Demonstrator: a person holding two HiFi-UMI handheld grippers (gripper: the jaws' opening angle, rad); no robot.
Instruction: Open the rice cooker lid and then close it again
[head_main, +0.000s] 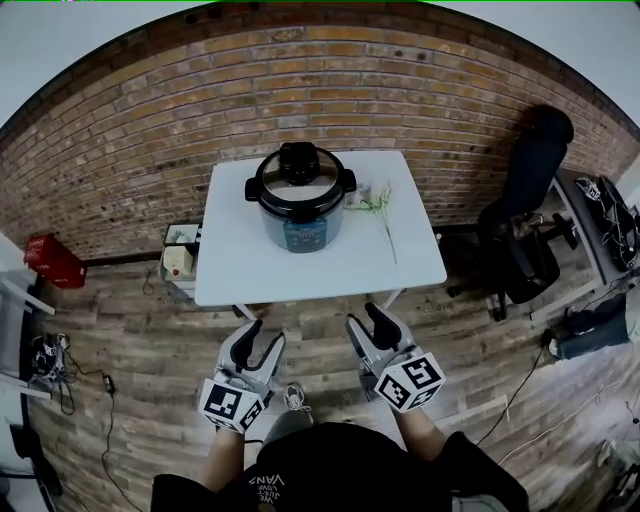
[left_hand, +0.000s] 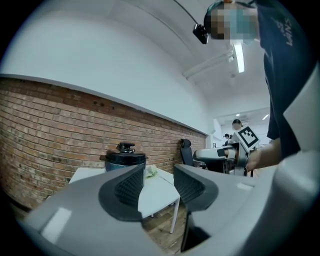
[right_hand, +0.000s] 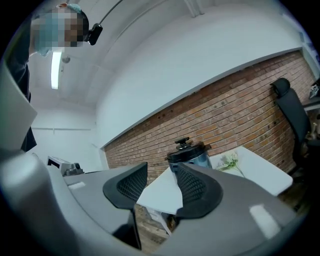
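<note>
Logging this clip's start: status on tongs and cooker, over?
Left tongs and right tongs open, empty, short of the table. Rice cooker, lid shut. Flower sprig beside cooker, right side.

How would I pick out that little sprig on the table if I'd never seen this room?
Against the brick wall stands a white table. On it, just right of the dark rice cooker, lies the sprig: thin green stem, small pale blossoms, the only leafy thing there.
</note>
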